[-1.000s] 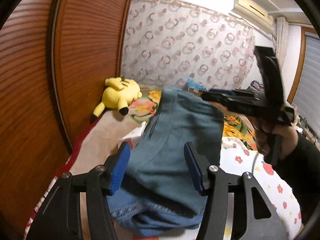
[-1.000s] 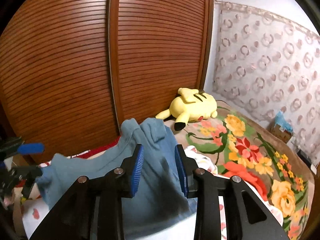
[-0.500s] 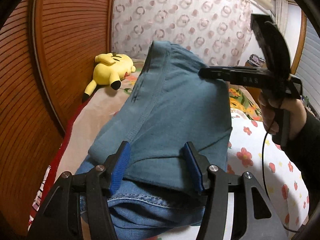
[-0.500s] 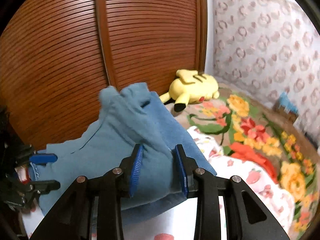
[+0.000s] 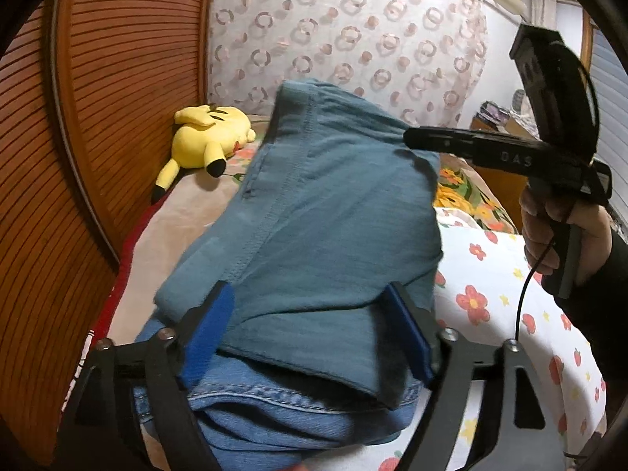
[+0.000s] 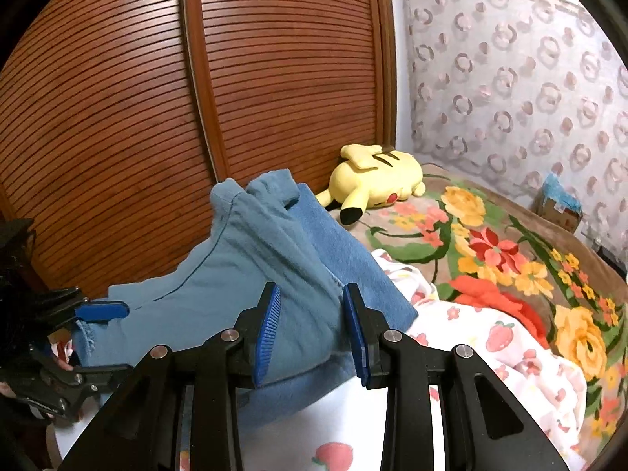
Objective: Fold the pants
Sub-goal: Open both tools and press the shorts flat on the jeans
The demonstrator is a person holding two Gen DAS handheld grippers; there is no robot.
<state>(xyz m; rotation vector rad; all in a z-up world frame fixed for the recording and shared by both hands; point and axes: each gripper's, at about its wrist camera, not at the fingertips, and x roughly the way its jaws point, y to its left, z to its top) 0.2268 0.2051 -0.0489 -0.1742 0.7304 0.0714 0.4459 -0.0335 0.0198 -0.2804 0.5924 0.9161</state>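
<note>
My left gripper is opening its jaws, and the blue pads are standing clear on either side of the folded edge of the pants, which is lying between them without being pressed. My right gripper is clamping a bunched fold of the same blue denim fabric between its ribbed pads and is holding that end raised above the bed. The bed is carrying a floral blanket at its far part and a white strawberry-print sheet at its near part. The pants are draping across the near side of the sheet, beside the slatted wooden wardrobe doors. A yellow plush toy is lying on the blanket, well apart from the pants.
</note>
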